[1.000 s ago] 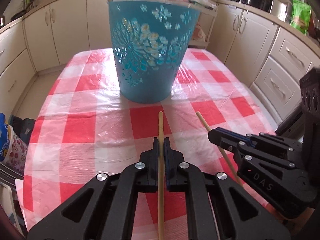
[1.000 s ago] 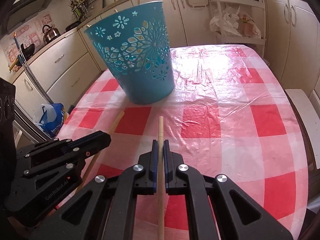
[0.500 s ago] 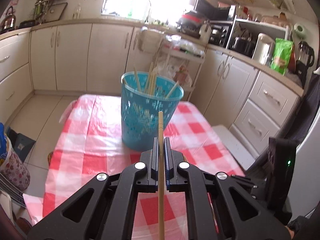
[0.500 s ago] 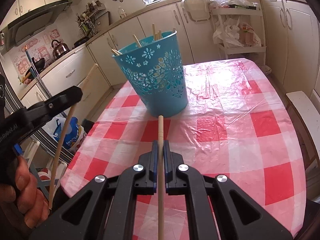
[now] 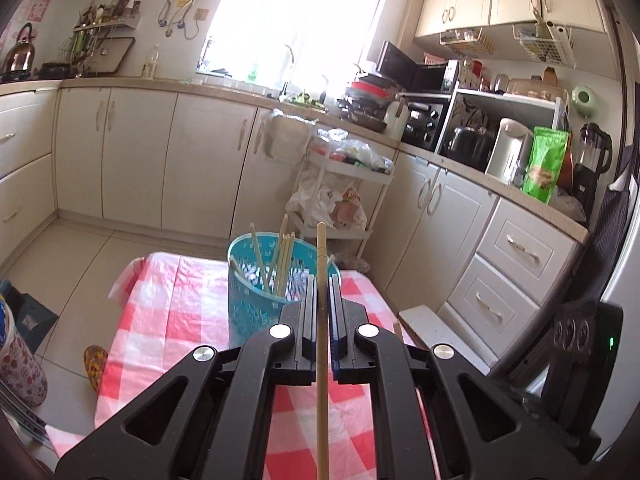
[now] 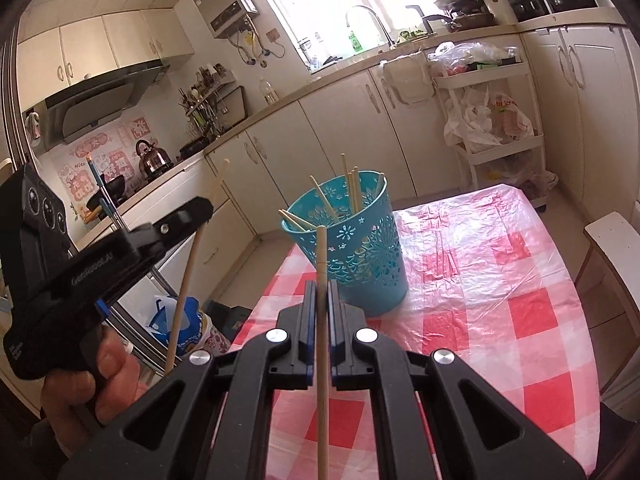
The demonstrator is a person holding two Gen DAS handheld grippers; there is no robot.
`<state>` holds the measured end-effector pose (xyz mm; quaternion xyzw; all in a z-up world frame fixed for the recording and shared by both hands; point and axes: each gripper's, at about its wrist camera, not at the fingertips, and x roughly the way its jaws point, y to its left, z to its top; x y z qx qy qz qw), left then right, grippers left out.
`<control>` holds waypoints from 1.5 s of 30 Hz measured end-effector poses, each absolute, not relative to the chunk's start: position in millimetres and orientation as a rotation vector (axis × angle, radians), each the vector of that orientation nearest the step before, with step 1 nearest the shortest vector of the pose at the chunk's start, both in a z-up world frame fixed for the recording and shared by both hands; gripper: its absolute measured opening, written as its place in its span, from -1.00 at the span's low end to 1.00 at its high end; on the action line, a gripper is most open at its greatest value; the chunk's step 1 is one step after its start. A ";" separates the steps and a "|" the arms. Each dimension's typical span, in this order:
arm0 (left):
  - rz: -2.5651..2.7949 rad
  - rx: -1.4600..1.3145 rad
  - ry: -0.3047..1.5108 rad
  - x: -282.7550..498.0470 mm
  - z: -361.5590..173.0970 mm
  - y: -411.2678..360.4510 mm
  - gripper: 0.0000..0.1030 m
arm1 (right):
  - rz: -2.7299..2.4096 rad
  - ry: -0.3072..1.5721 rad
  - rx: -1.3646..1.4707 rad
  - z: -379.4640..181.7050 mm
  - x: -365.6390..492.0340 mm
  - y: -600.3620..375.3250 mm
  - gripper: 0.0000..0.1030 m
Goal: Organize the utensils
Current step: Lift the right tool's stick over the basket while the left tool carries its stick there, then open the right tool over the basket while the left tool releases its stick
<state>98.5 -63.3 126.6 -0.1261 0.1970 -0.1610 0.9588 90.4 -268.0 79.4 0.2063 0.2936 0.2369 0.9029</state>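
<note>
Chopstick (image 5: 322, 320) between left tongs (image 5: 320, 296)

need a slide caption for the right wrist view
Right tool holding a chopstick, raised before the blue basket on the checked table.

Your light comes from the window (image 5: 296, 20) behind the bin (image 5: 256, 300); daylight blows its panes out to white in both views and hazes the counter below it. The tablecloth (image 6: 500, 280) right of the bin glares off its wrinkled plastic cover. Shadows below the bin stay soft. Both fisheye views bend the cabinets (image 5: 120, 152) left of the bin and darken at the corners. Focus is sharp throughout.
</note>
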 end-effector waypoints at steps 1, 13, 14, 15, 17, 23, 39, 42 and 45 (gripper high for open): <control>-0.324 -0.259 0.387 102.1 130.6 -63.0 -0.91 | 0.491 0.604 0.428 80.3 90.4 -268.6 -0.88; -0.310 -0.292 0.299 153.3 159.6 -56.5 -0.91 | 0.494 0.533 0.464 100.2 122.5 -272.1 -0.88; -0.309 -0.299 0.296 158.4 161.1 -55.7 -0.91 | 0.495 0.522 0.468 104.1 126.9 -272.1 -0.88; -0.310 -0.306 0.289 163.0 163.0 -55.1 -0.91 | 0.496 0.509 0.470 108.4 131.3 -272.0 -0.88; -0.309 -0.312 0.274 170.3 166.5 -54.8 -0.91 | 0.495 0.484 0.470 117.0 139.9 -270.9 -0.88; -0.314 -0.341 0.227 195.0 174.2 -50.7 -0.91 | 0.484 0.404 0.468 142.7 173.3 -266.8 -0.88; -0.276 -0.479 0.136 256.4 159.1 -33.3 -0.91 | 0.408 0.246 0.490 170.2 265.8 -247.8 -0.88; -0.271 -0.487 0.135 267.7 153.2 -33.7 -0.91 | 0.392 0.244 0.456 166.1 278.2 -239.5 -0.88; -0.261 -0.489 0.152 278.6 142.7 -35.5 -0.91 | 0.380 0.268 0.421 154.8 288.4 -230.8 -0.88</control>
